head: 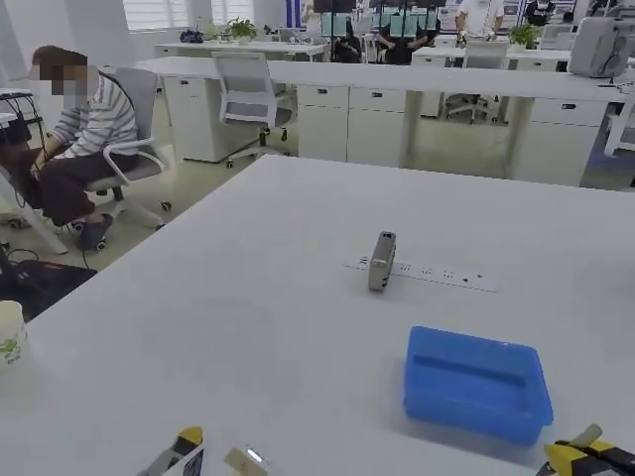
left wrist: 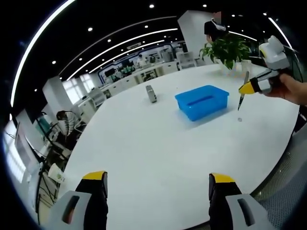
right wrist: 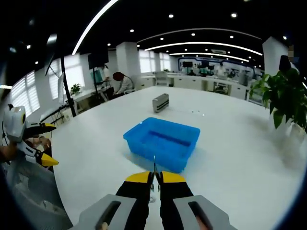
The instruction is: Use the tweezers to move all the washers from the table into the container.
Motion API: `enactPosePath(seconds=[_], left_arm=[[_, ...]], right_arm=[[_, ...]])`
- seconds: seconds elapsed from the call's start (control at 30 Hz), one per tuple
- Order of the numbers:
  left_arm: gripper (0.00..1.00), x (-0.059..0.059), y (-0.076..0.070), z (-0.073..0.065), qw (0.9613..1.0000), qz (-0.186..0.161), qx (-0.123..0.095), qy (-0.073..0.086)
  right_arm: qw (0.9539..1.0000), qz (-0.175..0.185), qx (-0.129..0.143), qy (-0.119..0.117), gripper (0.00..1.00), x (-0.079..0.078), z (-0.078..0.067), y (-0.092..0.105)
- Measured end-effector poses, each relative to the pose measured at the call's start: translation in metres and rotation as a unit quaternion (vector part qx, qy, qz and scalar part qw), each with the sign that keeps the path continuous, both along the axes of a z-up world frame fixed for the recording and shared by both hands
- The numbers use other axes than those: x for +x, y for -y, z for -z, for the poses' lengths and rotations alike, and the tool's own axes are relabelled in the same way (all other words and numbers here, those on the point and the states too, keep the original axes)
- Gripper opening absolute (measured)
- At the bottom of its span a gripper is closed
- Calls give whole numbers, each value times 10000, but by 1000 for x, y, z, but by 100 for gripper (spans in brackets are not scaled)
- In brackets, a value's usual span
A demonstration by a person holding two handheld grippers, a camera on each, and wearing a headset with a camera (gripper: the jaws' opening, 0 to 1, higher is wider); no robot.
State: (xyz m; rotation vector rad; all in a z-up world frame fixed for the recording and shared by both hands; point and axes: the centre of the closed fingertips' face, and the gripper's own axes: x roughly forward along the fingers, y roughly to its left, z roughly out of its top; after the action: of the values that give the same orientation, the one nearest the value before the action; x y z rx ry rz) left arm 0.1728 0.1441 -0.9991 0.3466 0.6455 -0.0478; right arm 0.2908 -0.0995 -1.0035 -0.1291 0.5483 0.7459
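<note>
Right tongs (right wrist: 154, 178) clamped on thin metal tweezers (right wrist: 154, 165), blue plastic rectangular container (right wrist: 163, 141) at their 12 o'clock. Left tongs (left wrist: 158, 178) jaws wide apart. Small metal washer (left wrist: 240, 120) on white counter (left wrist: 158, 139), 4 o'clock of container. White strip (head: 427, 270) print unreadable.

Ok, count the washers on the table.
1 clear: a washer on the table under the tweezers, beside the blue container. Others may be too small to see.
</note>
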Motion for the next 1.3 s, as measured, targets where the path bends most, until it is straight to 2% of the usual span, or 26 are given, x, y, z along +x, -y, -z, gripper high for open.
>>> enactPosePath(seconds=[0.13,0.3,0.73,0.97,1.03,1.13,1.3], left_arm=[[89,0,0,0,10000,-1,-2,0],[89,0,0,0,10000,-11,9,-3],[88,0,-2,1,10000,-35,35,-27],[88,0,-2,1,10000,-24,41,-31],[88,0,-2,1,10000,-25,30,-30],[87,0,-2,1,10000,-25,29,-25],[87,0,-2,0,10000,-33,3,12]], right_arm=[[9999,-10,-24,-125,3,-2,10,1],[9997,-75,-156,-155,3,-1,18,2],[9998,-73,-120,-170,3,-3,19,0],[9992,-208,-327,-70,2,-3,20,1],[9990,-229,-366,-150,1,-2,19,1],[9983,-293,-481,-136,1,-1,19,1],[9986,-294,-410,-140,1,1,11,2]])
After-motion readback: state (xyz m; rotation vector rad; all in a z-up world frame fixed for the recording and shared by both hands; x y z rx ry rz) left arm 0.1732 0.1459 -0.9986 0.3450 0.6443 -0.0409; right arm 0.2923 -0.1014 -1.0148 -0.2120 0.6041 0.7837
